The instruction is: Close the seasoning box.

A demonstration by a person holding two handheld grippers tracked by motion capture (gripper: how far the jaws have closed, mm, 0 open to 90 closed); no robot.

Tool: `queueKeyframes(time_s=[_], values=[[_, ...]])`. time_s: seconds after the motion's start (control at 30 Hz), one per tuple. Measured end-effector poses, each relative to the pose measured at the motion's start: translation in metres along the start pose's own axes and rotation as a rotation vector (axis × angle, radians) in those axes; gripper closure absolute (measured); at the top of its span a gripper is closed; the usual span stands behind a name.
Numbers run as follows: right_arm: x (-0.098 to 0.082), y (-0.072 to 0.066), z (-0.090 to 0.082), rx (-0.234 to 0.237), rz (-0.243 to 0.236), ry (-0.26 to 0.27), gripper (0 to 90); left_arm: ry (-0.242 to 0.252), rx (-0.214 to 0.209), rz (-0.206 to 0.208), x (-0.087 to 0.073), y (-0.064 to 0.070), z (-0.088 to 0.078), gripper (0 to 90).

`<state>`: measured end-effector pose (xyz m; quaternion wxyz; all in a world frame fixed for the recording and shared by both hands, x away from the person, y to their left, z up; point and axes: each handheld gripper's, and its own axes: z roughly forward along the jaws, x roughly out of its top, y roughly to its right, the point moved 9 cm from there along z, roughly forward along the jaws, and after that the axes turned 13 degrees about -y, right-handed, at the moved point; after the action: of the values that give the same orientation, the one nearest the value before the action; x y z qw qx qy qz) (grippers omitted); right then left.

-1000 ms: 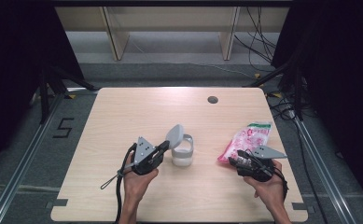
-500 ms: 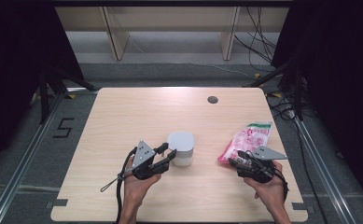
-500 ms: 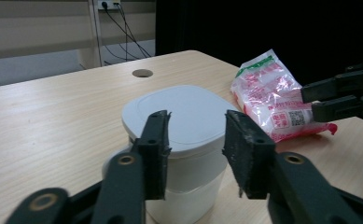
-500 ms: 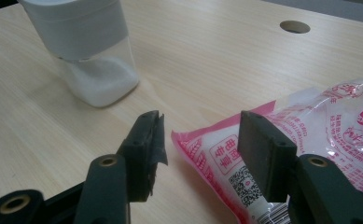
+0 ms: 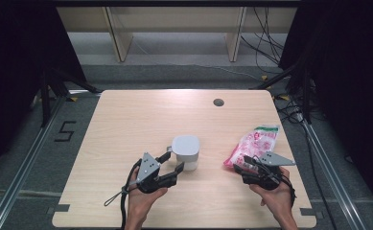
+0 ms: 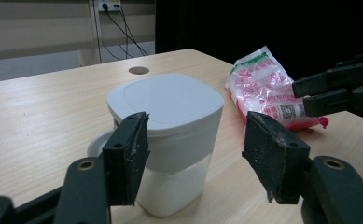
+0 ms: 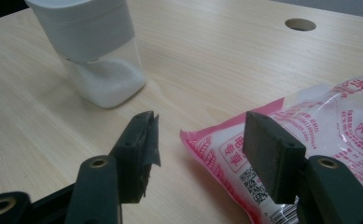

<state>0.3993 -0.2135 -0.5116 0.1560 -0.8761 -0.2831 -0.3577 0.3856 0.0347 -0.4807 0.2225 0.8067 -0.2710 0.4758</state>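
Even overhead light leaves the desk (image 5: 126, 124) bright against dark surroundings, shadows short and soft, the bag (image 7: 319, 135) faintly glinting, and the nearest jaws slightly soft in both gripper views.

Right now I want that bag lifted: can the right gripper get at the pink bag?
Probably yes: the right gripper is open at the pink bag, its corner between the jaws, nothing blocking.

overhead forward-down, 2 close views, container (image 5: 186, 151) shared
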Motion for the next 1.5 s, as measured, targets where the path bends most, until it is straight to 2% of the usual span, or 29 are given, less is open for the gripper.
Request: queueKeyframes(time_s=[0.07, 0.17, 0.2, 0.23, 0.27, 0.3, 0.37, 0.57, 0.63, 0.7, 0.8, 0.83, 0.87, 0.9, 0.97, 1.0, 1.03, 1.07, 1.1, 1.13, 1.17, 1.2, 1.27, 1.3, 1.33, 1.4, 1.43, 1.47, 1.5], values=[[0.000, 0.001, 0.000, -0.001, -0.027, -0.001, 44.4, -0.012, 0.011, -0.010, -0.003, 0.000, -0.001, 37.6], [0.000, -0.001, 0.001, 0.007, -0.028, 0.009, 44.2, -0.025, 0.007, -0.019, -0.008, 0.002, 0.001, 35.7], [-0.001, -0.003, 0.000, 0.011, -0.011, -0.002, 44.0, -0.020, 0.003, -0.016, -0.009, 0.003, 0.001, 35.7], [-0.001, -0.002, 0.000, 0.011, -0.035, 0.000, 43.9, -0.030, -0.001, 0.005, -0.010, 0.004, 0.001, 35.6], [-0.001, -0.003, 0.001, 0.012, -0.034, 0.009, 43.6, -0.031, 0.002, -0.001, -0.011, 0.004, 0.002, 35.1], [-0.002, -0.006, 0.001, 0.024, -0.007, 0.002, 43.4, -0.038, 0.004, -0.009, -0.013, 0.005, 0.002, 34.4], [-0.001, -0.004, 0.001, 0.022, -0.030, 0.016, 42.9, -0.037, -0.006, -0.012, -0.014, 0.007, 0.004, 33.4], [-0.003, -0.007, 0.001, 0.034, -0.027, 0.014, 42.4, -0.047, -0.009, -0.030, -0.018, 0.012, 0.004, 32.6], [-0.005, -0.009, 0.001, 0.046, -0.010, 0.008, 42.2, -0.048, -0.009, -0.003, -0.018, 0.012, 0.003, 32.4], [-0.006, -0.010, 0.001, 0.048, -0.008, -0.001, 42.1, -0.051, -0.007, -0.005, -0.019, 0.013, 0.003, 32.2], [-0.005, -0.010, 0.002, 0.049, -0.037, 0.008, 41.7, -0.055, -0.008, -0.005, -0.022, 0.014, 0.003, 32.0], [-0.006, -0.012, 0.001, 0.051, -0.009, 0.002, 41.6, -0.055, -0.009, -0.005, -0.023, 0.014, 0.003, 32.0], [-0.006, -0.011, 0.002, 0.044, -0.040, 0.007, 41.5, -0.055, -0.012, -0.002, -0.024, 0.015, 0.002, 31.9], [-0.006, -0.011, 0.002, 0.043, -0.040, 0.006, 41.5, -0.052, -0.012, 0.002, -0.025, 0.015, 0.002, 31.8], [-0.007, -0.012, 0.001, 0.042, -0.040, -0.001, 41.3, -0.055, -0.012, -0.035, -0.029, 0.016, 0.002, 31.1], [-0.008, -0.015, 0.001, 0.054, -0.016, -0.002, 41.0, -0.063, -0.008, -0.030, -0.031, 0.015, 0.002, 30.8], [-0.007, -0.013, 0.001, 0.041, -0.036, 0.003, 40.7, -0.059, -0.012, -0.030, -0.032, 0.015, 0.002, 30.6], [-0.009, -0.016, 0.001, 0.055, -0.010, -0.004, 40.5, -0.065, -0.013, -0.020, -0.033, 0.014, 0.001, 30.3], [-0.010, -0.016, 0.001, 0.056, -0.023, -0.009, 40.4, -0.059, -0.014, -0.041, -0.034, 0.015, 0.002, 29.9], [-0.010, -0.018, 0.001, 0.063, -0.018, -0.007, 40.4, -0.068, -0.013, -0.035, -0.035, 0.014, 0.001, 29.6], [-0.010, -0.016, 0.000, 0.055, -0.041, -0.003, 40.4, -0.066, -0.013, -0.036, -0.036, 0.015, 0.000, 29.6], [-0.012, -0.018, 0.000, 0.058, -0.023, -0.008, 40.3, -0.065, -0.014, -0.033, -0.036, 0.015, 0.000, 29.5], [-0.013, -0.016, -0.001, 0.052, -0.046, -0.011, 40.1, -0.067, -0.015, -0.010, -0.038, 0.015, 0.000, 29.2], [-0.014, -0.020, -0.002, 0.062, -0.022, -0.010, 40.0, -0.069, -0.013, -0.005, -0.039, 0.015, 0.000, 29.1], [-0.014, -0.019, -0.002, 0.067, -0.053, -0.005, 39.8, -0.068, -0.015, -0.004, -0.039, 0.016, 0.000, 29.0], [-0.016, -0.020, -0.003, 0.062, -0.028, -0.021, 39.5, -0.061, -0.024, -0.005, -0.041, 0.018, 0.001, 28.8], [-0.016, -0.019, -0.003, 0.056, -0.052, -0.015, 39.4, -0.064, -0.021, -0.003, -0.042, 0.019, 0.000, 28.8], [-0.018, -0.022, -0.003, 0.066, -0.019, -0.019, 39.3, -0.071, -0.017, -0.008, -0.044, 0.019, 0.000, 28.8], [-0.018, -0.022, -0.003, 0.069, -0.022, -0.021, 39.2, -0.063, -0.020, 0.001, -0.044, 0.020, 0.001, 28.8]])
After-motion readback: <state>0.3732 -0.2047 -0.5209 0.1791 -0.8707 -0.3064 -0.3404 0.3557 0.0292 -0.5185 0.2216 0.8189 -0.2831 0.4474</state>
